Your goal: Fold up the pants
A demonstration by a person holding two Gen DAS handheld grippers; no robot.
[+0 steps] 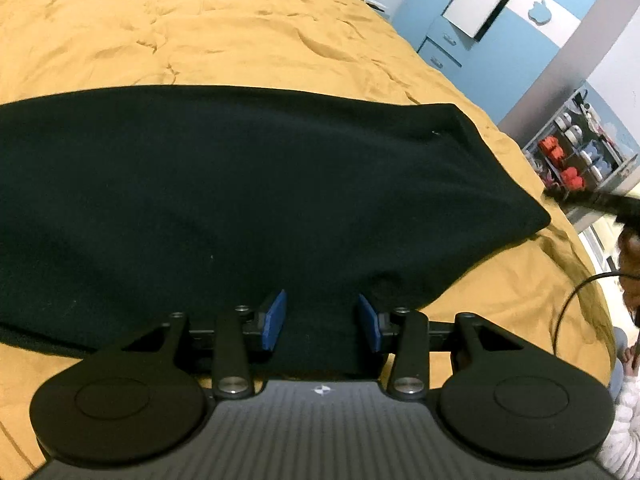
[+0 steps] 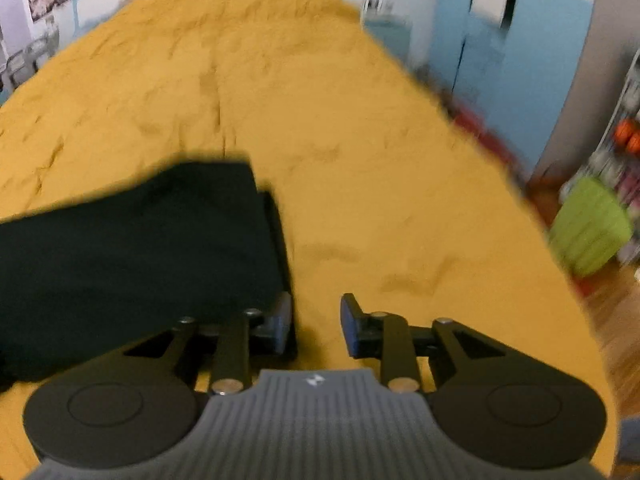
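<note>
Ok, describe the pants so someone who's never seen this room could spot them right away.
A mustard-yellow bedspread covers the whole bed. The pants lie flat across its near part, under the open left gripper. They are the only black cloth on the yellow.

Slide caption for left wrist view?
Open left gripper straddling near edge of black fabric pants on mustard-yellow bedspread.

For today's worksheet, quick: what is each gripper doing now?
Left gripper: open, pads either side of the black pants.
Right gripper: open, holding nothing.
</note>
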